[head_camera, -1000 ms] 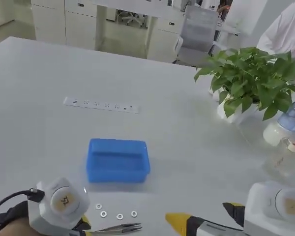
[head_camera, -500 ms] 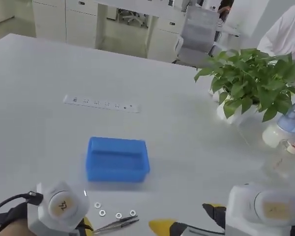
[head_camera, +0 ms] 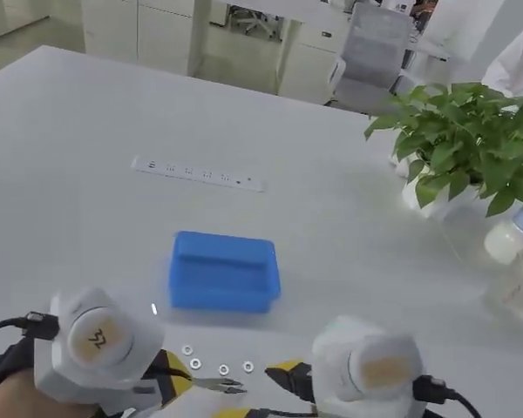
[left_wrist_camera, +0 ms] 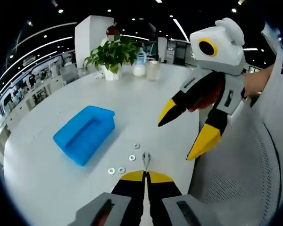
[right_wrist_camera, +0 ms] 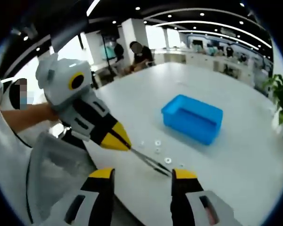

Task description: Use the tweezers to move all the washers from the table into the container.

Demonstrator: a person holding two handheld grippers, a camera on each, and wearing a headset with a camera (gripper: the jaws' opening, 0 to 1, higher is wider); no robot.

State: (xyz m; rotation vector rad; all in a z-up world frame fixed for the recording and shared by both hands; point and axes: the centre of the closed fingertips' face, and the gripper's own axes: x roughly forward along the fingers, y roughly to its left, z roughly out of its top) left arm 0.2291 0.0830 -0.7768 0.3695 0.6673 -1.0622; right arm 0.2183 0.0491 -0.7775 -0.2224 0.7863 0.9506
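My left gripper clamps the tweezers, tips lowered beside the washers for picking, while my right gripper hovers, jaws apart.

Bright, even light; fisheye-warped edges

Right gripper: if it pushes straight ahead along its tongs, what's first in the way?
Likely the tweezers, held by the left gripper, crossing just ahead of the right gripper's open tongs. Beyond them lie washers, then the blue container. Depth is uncertain.
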